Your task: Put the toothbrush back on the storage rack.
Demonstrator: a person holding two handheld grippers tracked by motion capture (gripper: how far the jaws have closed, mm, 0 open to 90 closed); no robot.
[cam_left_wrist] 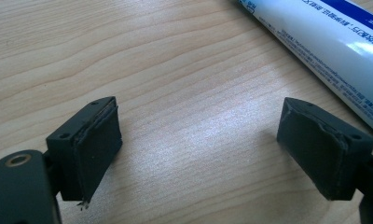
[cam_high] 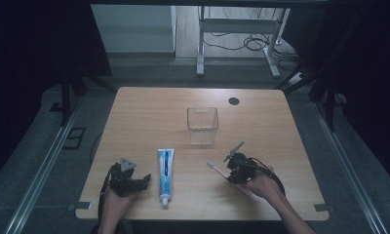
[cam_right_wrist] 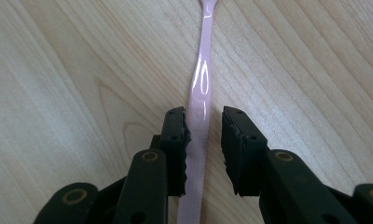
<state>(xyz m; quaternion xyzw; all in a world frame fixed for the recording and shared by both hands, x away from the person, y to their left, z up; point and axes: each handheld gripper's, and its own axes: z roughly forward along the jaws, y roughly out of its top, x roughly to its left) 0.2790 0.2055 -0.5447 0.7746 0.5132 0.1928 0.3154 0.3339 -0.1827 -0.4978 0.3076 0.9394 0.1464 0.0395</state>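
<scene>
A pink toothbrush [cam_high: 216, 168] lies flat on the wooden table [cam_high: 261, 126], its head pointing toward the left. My right gripper [cam_high: 229, 173] straddles its handle. In the right gripper view the handle [cam_right_wrist: 201, 70] runs between the jaws of this gripper [cam_right_wrist: 204, 114]; it rests against the left pad, and a gap shows at the right pad, so the gripper is open. A white and blue toothpaste tube [cam_high: 165, 170] lies left of centre with its cap toward the front edge. My left gripper [cam_high: 142, 181] sits open just left of the tube [cam_left_wrist: 324, 37], with bare wood between its pads [cam_left_wrist: 198, 135].
A clear square container [cam_high: 203, 126] stands upright at the middle of the table, behind the tube and the toothbrush. A dark round cable hole [cam_high: 233, 101] sits near the far edge. Both forearms come in over the front edge.
</scene>
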